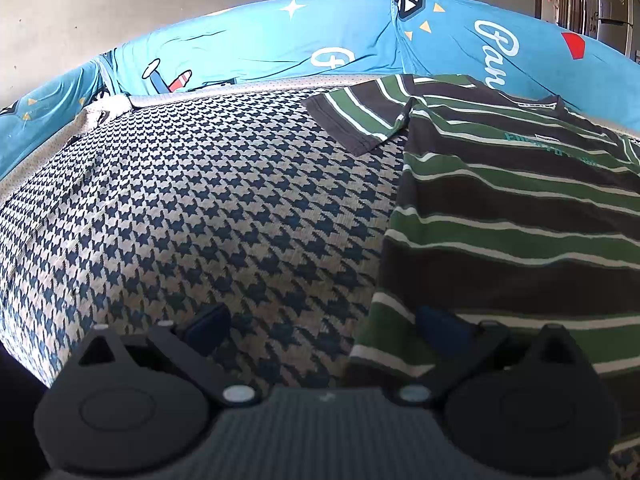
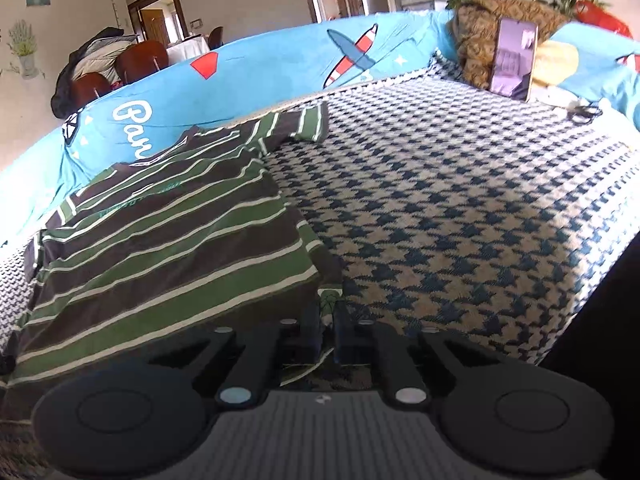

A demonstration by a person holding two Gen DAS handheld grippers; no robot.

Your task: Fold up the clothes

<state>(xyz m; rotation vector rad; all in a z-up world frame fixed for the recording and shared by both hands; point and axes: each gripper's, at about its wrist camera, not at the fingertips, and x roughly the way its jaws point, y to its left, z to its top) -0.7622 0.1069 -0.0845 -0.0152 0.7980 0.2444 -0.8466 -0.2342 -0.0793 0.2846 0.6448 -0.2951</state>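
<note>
We are working over a sofa seat covered in a houndstooth throw (image 1: 208, 208), and the striped T-shirt (image 2: 168, 240) is lying flat on it, its collar toward the blue printed backrest cover (image 1: 256, 48) and its hem toward us. One sleeve (image 1: 360, 120) is spreading out onto the throw on the left; the other sleeve (image 2: 308, 124) is doing the same on the right.

We are holding the left gripper (image 1: 324, 324) wide open just above the shirt's lower left corner: its right finger is hanging over the striped cloth, its left finger over bare throw, and nothing is sitting between the pads.

We are keeping the right gripper (image 2: 328, 320) closed tight, its fingers almost together, and it is pinching a small fold of the shirt's lower right corner.

At the far right of the seat a phone (image 2: 514, 60) is leaning upright against a brown patterned cushion (image 2: 480, 40). No containers are showing in either view.
</note>
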